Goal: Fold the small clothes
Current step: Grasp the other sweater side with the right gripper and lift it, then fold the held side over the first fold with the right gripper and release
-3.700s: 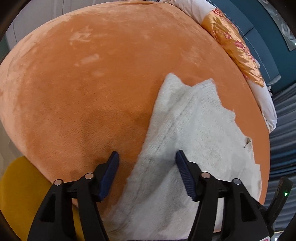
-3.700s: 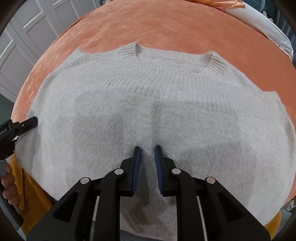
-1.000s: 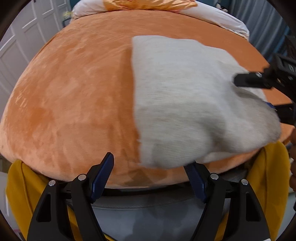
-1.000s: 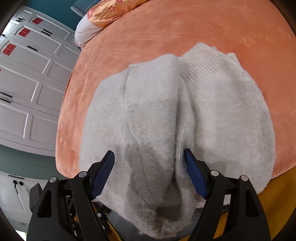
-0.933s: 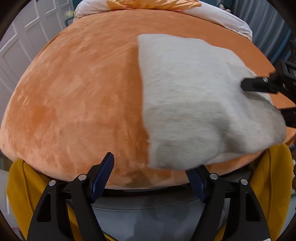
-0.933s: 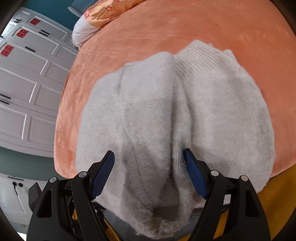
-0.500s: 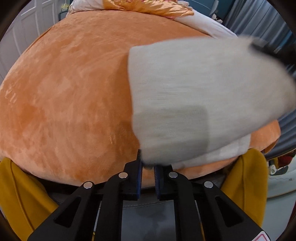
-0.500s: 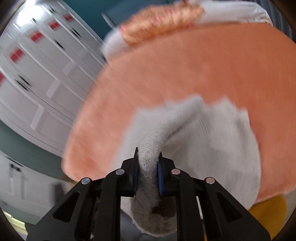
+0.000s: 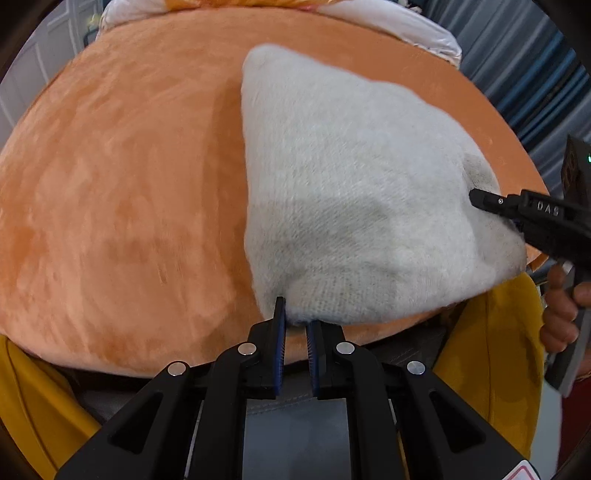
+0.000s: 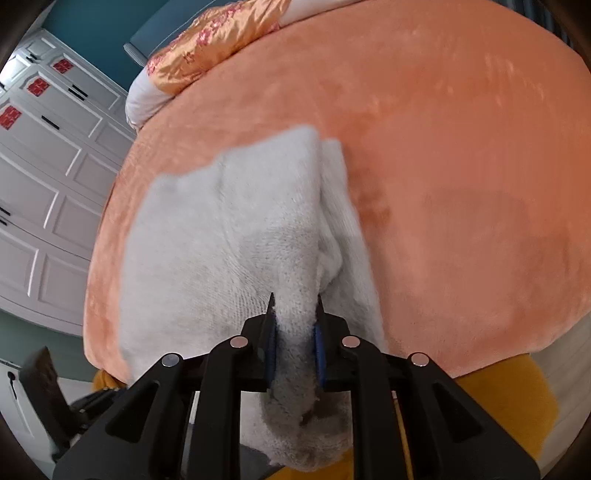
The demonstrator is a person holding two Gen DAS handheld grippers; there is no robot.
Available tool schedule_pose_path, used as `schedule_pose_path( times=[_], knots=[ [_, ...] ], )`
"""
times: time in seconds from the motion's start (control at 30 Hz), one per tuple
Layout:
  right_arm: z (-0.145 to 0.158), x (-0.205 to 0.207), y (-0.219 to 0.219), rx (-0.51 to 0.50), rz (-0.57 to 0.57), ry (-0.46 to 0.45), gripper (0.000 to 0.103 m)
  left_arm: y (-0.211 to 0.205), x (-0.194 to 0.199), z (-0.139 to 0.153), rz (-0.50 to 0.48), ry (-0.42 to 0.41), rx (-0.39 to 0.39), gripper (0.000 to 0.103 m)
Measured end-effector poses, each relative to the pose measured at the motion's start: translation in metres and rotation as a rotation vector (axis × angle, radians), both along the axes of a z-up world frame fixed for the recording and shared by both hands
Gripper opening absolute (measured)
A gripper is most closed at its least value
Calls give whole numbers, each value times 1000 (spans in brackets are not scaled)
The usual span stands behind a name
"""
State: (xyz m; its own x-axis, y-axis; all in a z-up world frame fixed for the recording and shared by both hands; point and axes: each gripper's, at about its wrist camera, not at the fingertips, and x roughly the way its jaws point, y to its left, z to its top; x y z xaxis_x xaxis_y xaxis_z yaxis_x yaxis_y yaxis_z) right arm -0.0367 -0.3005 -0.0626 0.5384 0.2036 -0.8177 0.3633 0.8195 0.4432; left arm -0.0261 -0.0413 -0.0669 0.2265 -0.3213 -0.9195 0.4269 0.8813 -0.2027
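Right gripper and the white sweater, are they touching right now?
Touching. The right wrist view shows the right gripper clamped on a bunched fold of the white knit sweater, fabric filling the gap between its blue pads.

An orange plush bedspread (image 10: 461,155) fills most of both views. At 11 o'clock in the right wrist view lies a gold floral pillow (image 10: 214,40) on white bedding (image 10: 142,101), against a teal wall (image 10: 110,26). White panelled wardrobe doors (image 10: 48,184) with red stickers run down the 9 o'clock side. In the left wrist view, blue-grey curtains (image 9: 546,96) hang at 2 o'clock. A yellow skirt (image 9: 29,398) edges the bed below.
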Motion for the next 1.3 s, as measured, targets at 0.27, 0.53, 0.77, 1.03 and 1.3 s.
schedule_pose_path(
  times=[0.27,0.53,0.77,1.03,1.3],
  knots=[
    [45,-25,5,-151,16,-73,28,28,-17,39,-5,7,-37,12],
    [60,-50,35,-164,91,-67,28,19,4,85,54,-85,-128,31],
    [12,-60,28,-98,27,43,22,-35,17,41,-5,-102,3,31],
    [42,-61,9,-126,-19,-44,7,-52,11,38,-23,-152,87,34],
    [3,-39,5,-79,14,106,12,-65,7,34,-37,-170,135,44]
  ],
)
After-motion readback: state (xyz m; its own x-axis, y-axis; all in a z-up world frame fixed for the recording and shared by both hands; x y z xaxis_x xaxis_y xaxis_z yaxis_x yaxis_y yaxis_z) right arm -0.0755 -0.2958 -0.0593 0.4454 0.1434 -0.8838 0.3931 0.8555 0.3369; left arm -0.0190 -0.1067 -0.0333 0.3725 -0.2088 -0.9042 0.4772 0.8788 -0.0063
